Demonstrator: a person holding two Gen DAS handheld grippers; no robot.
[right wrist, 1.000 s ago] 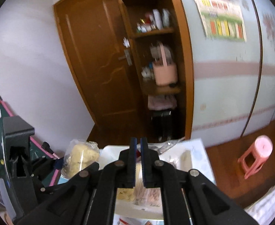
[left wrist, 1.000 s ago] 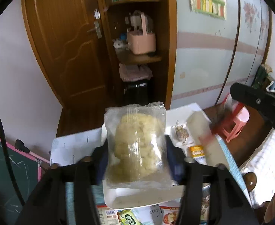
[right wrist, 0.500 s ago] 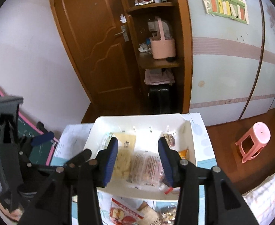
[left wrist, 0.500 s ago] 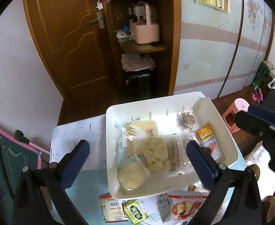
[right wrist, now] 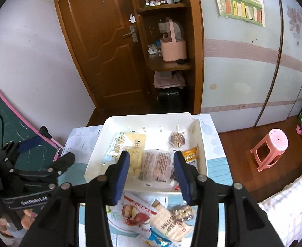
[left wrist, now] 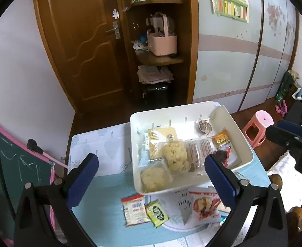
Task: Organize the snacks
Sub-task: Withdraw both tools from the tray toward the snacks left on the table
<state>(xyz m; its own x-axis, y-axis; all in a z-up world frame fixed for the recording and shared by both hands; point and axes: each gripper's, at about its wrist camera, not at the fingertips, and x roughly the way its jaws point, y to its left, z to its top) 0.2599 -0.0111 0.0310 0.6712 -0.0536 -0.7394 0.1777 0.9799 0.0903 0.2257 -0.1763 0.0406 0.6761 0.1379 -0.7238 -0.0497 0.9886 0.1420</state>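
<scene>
White tray sits on the desk, at 12 o'clock from both tools. Inside it: a clear bag of pale puffed snack at the near-left corner, a second puffed bag just beside it, a yellow packet behind, a printed clear pack at centre, an orange oat packet and a small nut bag toward 2 o'clock. Loose packets lie on the desk at 6 o'clock of the tray: a green sachet, an apple-print pack. Left tool: spread wide, nothing between the pads. Right tool: half spread, empty, poised above the tray's near rim.
</scene>
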